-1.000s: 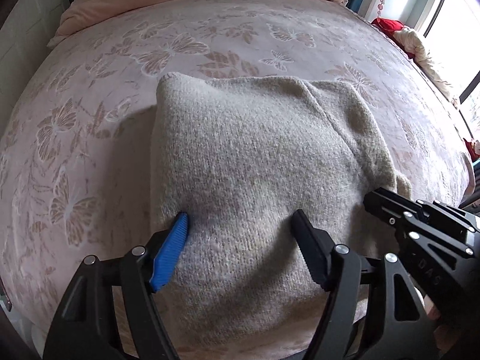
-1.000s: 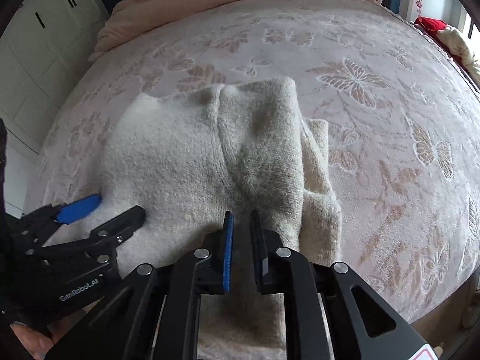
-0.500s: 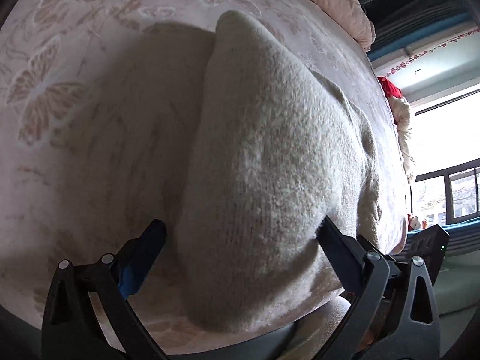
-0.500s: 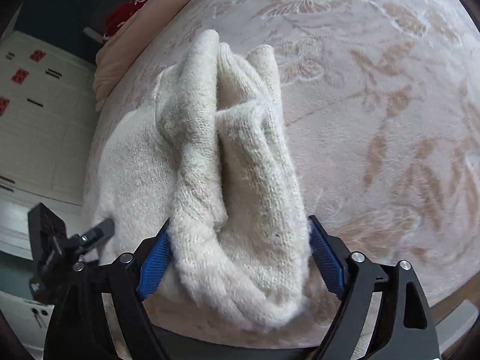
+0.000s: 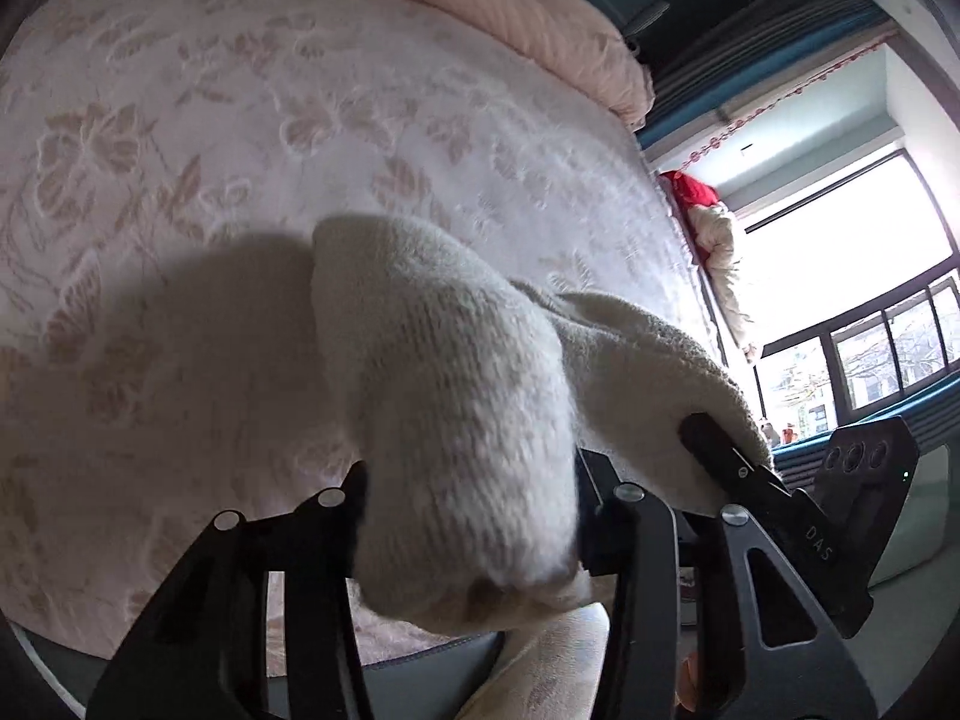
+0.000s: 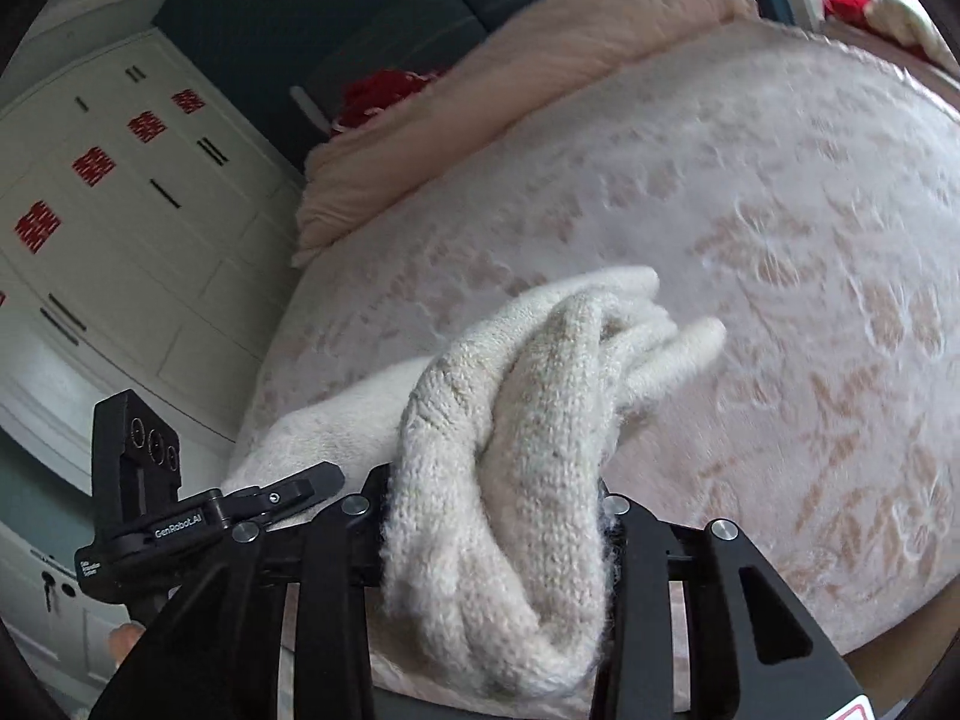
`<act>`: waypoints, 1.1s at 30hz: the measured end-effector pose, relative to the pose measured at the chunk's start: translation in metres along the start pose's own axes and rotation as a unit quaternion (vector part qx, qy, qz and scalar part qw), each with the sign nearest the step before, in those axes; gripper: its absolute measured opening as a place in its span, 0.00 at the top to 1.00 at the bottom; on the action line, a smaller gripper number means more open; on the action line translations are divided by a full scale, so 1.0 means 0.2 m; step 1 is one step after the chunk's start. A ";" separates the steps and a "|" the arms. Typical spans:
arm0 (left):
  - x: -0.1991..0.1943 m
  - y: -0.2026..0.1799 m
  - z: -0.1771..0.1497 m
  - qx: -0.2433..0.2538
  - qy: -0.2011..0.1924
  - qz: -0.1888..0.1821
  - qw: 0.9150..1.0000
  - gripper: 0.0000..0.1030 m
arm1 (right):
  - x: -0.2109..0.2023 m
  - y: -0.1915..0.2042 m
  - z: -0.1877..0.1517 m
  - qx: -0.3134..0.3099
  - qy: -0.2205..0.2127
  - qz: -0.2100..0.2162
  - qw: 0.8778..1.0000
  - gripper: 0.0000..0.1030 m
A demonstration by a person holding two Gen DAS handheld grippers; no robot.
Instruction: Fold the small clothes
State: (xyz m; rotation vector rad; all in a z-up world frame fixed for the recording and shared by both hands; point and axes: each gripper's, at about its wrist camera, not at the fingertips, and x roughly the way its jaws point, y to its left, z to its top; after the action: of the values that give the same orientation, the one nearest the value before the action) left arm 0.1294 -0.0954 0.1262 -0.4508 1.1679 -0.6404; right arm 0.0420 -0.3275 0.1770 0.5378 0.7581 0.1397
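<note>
Cream knit sweater (image 5: 456, 420) is bunched in both closing claws, left claw (image 5: 468, 516) and right claw (image 6: 492, 516), lifted off the bed (image 5: 240, 138) mid-fold; next, I judge, carry its gripped edge across evenly.

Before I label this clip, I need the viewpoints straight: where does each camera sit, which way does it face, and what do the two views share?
Left wrist: on the left gripper, looking down along its jaws across the bed toward the window; jaws closing on the sweater.
Right wrist: on the right gripper, looking over the bed toward the wardrobe; jaws closing on the sweater; a fingertip shows.
Shared: sweater, bed, pink duvet, and each shows the other gripper.
</note>
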 end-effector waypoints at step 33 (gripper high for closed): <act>-0.19 0.77 -0.33 0.063 -0.036 0.221 0.972 0.31 | 0.82 0.37 -0.80 -0.156 0.170 -0.162 0.959 0.99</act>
State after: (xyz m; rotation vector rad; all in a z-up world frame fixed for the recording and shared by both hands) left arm 0.0940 0.0440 0.0324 -0.0959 1.1033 -0.3043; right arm 0.0558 -0.1472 0.0167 0.0827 1.1262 0.0436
